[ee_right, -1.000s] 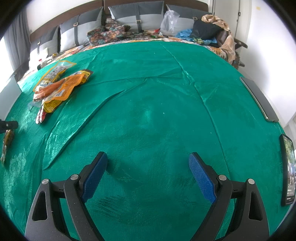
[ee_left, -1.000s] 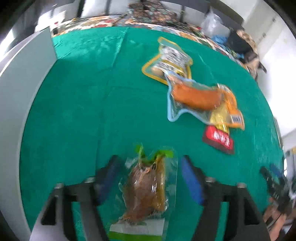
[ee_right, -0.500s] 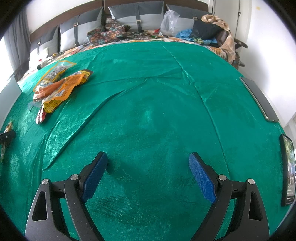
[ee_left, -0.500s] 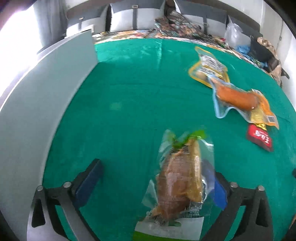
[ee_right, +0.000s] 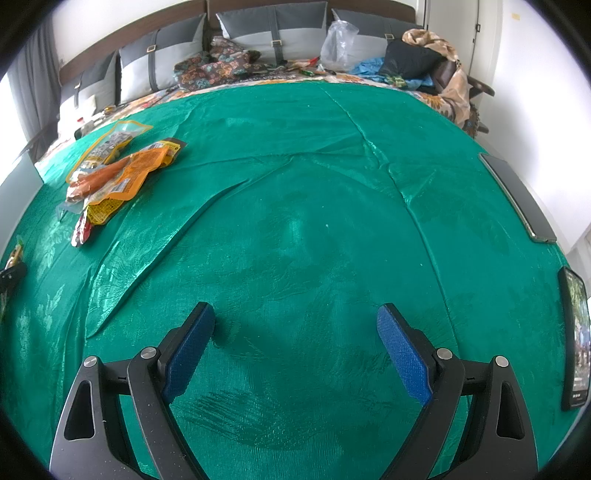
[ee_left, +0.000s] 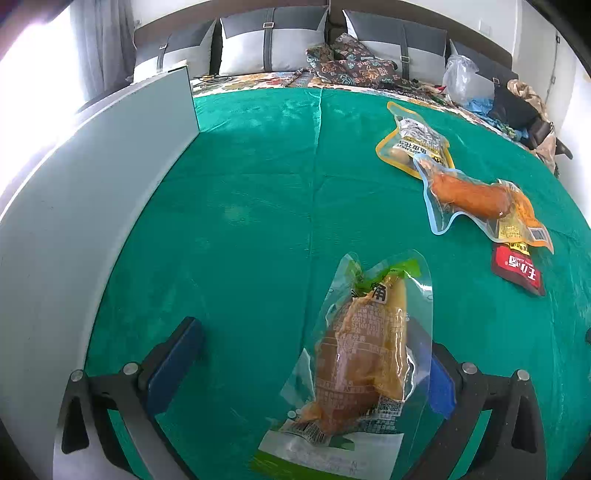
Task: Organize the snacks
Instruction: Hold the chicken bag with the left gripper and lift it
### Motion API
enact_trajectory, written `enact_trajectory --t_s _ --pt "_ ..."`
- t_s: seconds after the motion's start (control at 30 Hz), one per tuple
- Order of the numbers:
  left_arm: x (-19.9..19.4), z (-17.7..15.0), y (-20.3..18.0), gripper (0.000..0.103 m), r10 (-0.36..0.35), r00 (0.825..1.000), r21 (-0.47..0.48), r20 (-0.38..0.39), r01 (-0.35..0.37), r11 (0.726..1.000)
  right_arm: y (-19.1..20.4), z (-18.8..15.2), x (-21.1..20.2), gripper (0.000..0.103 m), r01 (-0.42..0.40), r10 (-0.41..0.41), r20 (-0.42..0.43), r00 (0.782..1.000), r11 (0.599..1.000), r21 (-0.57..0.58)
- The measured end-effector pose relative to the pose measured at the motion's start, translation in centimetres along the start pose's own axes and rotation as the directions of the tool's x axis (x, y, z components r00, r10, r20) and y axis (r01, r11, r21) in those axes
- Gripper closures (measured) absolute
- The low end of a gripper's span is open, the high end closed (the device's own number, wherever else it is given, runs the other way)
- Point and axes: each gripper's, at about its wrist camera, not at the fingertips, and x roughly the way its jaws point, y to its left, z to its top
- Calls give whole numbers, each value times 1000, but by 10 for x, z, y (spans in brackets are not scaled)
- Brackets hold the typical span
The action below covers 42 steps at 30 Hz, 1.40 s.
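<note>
lying between the wide left claw [ee_left: 314,369], clear snack pouch [ee_left: 364,350] hiding one pad, right claw [ee_right: 295,350] wide

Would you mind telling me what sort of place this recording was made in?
Probably a living room at home: a table under a green cloth stands before a sofa with grey cushions, patterned fabric and clothes piled along it, and snack packets on the cloth.

The left gripper [ee_left: 310,365] stands wide open around a clear snack pouch [ee_left: 364,354] on green cloth [ee_left: 258,206].
</note>
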Motion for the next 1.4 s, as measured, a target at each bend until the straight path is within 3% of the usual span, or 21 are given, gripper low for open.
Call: enact_trajectory --t_s 0.7,0.9,1.4 --pt "0 0 0 0 0 1000 1 0 0 1000 -1 1 0 11 0 0 0 1000 1000 1" --pt "-3 3 5 0 -48 998 84 -30 50 995 0 0 1 11 0 0 0 1000 1000 1" --pt "-3 3 6 0 -54 998 82 -16 55 995 9 -4 0 9 -3 3 -20 1000 1000 -18"
